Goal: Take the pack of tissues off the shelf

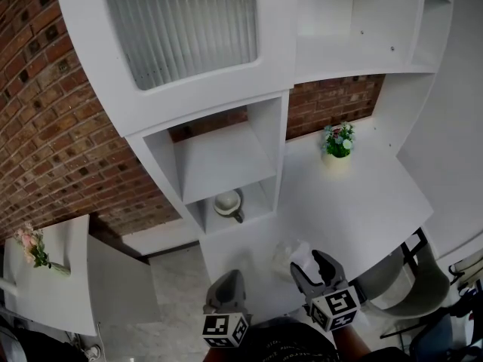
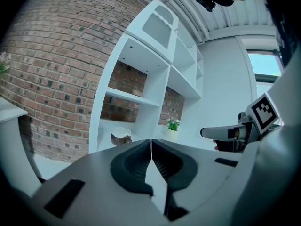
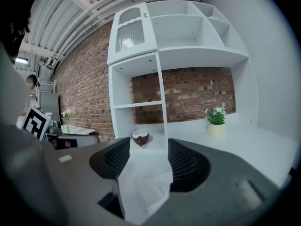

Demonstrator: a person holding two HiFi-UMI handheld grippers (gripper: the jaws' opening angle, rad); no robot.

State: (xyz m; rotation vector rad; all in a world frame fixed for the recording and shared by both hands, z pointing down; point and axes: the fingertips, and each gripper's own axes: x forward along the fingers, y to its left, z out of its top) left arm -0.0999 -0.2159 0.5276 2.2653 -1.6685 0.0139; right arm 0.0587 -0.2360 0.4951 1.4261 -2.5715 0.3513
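Squeezing the pack of tissues (image 3: 143,185) between its jaws, the right gripper (image 3: 146,150) has it, maybe just above the desk (image 1: 362,194) (left gripper (image 2: 151,149) closed, empty). Next, pull it away gently with a firm squeeze.

Before you, white shelf unit (image 1: 219,157), cup (image 1: 228,204) in lowest cubby, potted plant (image 1: 338,143) and tissue pack (image 1: 294,253) on its desktop (image 1: 362,202).

The head view looks steeply down onto the white shelf unit (image 1: 219,164) and the surface (image 1: 362,202). The 2 gripper views sit low, near-level, facing that shelf unit closely; all 3 share the cup (image 1: 229,204) and potted plant (image 1: 338,143).
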